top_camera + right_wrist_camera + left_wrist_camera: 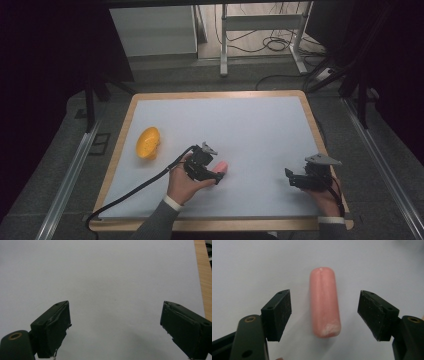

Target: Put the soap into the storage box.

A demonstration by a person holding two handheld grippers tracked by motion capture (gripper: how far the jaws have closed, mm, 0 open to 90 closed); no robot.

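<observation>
The sausage (324, 302) is lying unmarked on the white mat (250, 130), its long axis running twelve to six between the left gripper (324, 315), whose jaws are gaping wide, touching nothing. At three o'clock the right gripper (295, 178) is hovering wide. The yellow bowl (148, 142) is sitting at nine.

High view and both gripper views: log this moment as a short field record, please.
surface: white table with a wooden edge
held item: none
left hand-held gripper: open, jaws either side of the pink sausage, not touching it
right hand-held gripper: open, over bare table
other item: yellow bowl, left of the sausage, untouched
</observation>
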